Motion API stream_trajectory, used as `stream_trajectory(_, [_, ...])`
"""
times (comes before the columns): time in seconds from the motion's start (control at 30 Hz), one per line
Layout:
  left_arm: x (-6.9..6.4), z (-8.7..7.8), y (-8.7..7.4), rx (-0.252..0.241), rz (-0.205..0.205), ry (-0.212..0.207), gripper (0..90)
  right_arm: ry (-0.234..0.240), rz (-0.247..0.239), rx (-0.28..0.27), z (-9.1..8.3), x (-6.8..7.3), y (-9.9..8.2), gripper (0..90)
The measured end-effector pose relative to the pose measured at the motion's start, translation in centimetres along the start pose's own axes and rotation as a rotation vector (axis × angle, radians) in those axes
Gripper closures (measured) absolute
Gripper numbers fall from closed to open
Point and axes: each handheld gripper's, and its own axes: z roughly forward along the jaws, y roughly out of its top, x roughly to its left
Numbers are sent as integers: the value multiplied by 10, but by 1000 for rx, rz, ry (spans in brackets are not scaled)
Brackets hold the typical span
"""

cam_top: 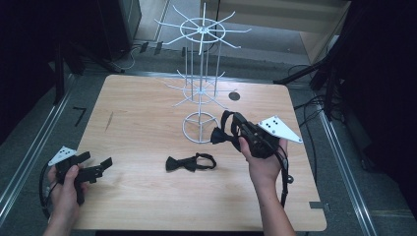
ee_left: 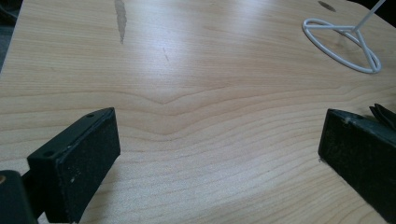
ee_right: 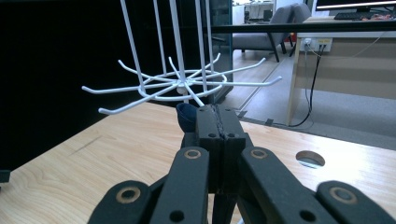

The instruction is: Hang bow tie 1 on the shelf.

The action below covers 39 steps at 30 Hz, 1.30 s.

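Observation:
A black bow tie (cam_top: pixel 191 163) lies flat on the wooden table (cam_top: pixel 147 123), in front of the white wire rack (cam_top: pixel 200 88). A second black bow tie (cam_top: pixel 219 136) hangs just above the table by the rack's base ring, with my right gripper (cam_top: pixel 230 131) shut on it. In the right gripper view the jaws (ee_right: pixel 218 122) are pressed together, dark fabric (ee_right: pixel 186 116) pokes out at their tip, and the rack's lower hooks (ee_right: pixel 177 86) spread just beyond. My left gripper (cam_top: pixel 98 168) rests open at the table's left front, jaws (ee_left: pixel 219 140) wide apart over bare wood.
The rack's base ring (ee_left: pixel 343 44) stands at mid-table, with two tiers of thin hooks above it. A cable hole (cam_top: pixel 234 96) sits at the back right of the table. Dark frames and cables ring the table on the floor.

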Motion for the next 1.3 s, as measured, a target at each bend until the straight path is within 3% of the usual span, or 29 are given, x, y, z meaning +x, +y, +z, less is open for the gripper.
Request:
stream_trajectory(0.83, [0, 0, 0, 1, -1, -2, 0, 9, 14, 8, 18, -4, 19, 900])
stream_trajectory(1.3, [0, 0, 0, 1, -1, -4, 0, 1, 31, 36, 31, -11, 21, 900])
